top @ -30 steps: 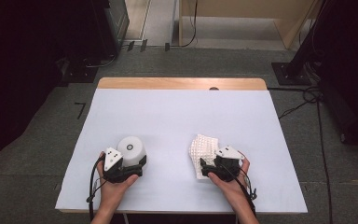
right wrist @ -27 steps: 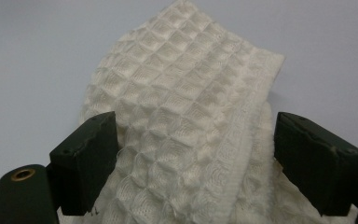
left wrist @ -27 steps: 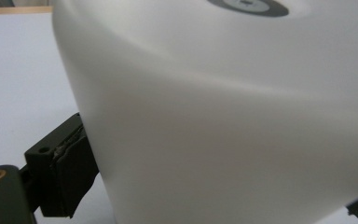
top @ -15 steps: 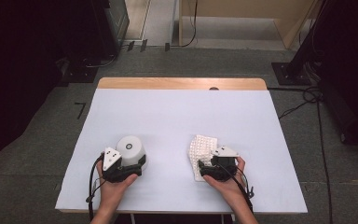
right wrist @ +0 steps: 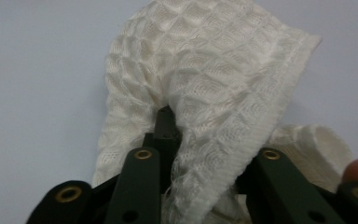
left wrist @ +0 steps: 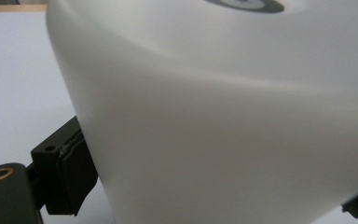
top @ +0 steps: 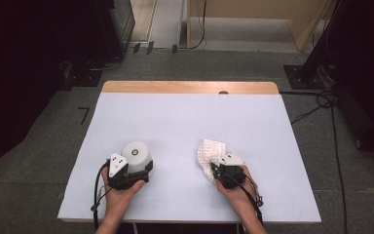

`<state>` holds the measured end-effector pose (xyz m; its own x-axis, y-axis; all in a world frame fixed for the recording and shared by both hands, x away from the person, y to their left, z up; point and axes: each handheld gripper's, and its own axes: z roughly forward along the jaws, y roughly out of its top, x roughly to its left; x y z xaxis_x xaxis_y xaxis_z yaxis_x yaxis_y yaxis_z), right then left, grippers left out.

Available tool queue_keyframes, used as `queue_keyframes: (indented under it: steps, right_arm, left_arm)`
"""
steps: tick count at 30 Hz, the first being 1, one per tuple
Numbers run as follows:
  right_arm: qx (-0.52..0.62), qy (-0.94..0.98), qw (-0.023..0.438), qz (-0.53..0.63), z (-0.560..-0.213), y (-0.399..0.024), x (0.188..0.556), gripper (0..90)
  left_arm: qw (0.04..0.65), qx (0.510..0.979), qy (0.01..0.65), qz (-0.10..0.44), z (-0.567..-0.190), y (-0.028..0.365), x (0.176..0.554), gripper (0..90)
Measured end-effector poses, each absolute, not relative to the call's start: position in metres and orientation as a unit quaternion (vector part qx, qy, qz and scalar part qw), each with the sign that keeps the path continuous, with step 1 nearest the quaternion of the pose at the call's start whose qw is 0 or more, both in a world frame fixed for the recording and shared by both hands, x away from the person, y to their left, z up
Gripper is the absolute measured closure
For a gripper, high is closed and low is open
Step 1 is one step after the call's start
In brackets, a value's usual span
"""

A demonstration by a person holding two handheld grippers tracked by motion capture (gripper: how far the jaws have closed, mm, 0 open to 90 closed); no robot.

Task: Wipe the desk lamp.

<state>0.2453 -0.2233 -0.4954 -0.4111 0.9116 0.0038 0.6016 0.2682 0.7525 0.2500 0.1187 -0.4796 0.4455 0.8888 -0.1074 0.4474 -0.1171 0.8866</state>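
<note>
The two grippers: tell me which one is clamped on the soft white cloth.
The right gripper, its jaws just closed on the waffle-weave cloth; the left gripper holds the smooth white cup.

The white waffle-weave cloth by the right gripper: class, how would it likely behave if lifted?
The waffle-weave cloth probably flops and drapes, since it already bunches in folds around the right gripper. It looks thin and open-woven, so likely light. Its textured weave should resist slipping.

cloth [right wrist: 205,93]: white waffle-weave fabric, rough, frayed edge
cup [left wrist: 233,121]: smooth matt white plastic
table [top: 185,117]: matt pale sheet, wood edge
</note>
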Motion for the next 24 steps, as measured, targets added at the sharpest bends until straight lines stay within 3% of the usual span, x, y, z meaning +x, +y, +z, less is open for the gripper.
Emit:
queue_keyframes:
  steps: [5, 8, 16, 24]
  right_arm:
    - [0.493, 0.736, 0.204, 0.417, -0.485, -0.231, 0.245, 76.7]
    - [0.444, 0.724, 0.210, 0.484, -0.451, -0.222, 0.235, 76.6]
    - [0.382, 0.730, 0.216, 0.524, -0.408, -0.188, 0.225, 75.9]
    - [0.359, 0.766, 0.163, 0.508, -0.394, -0.150, 0.228, 74.8]
  left_arm:
    - [0.463, 0.720, 0.459, 0.239, -0.478, 0.115, 0.252, 6.8]
    - [0.473, 0.729, 0.441, 0.225, -0.477, 0.109, 0.252, 7.4]
    - [0.473, 0.757, 0.399, 0.209, -0.470, 0.084, 0.245, 7.5]
    - [0.453, 0.795, 0.346, 0.206, -0.471, 0.057, 0.234, 7.7]
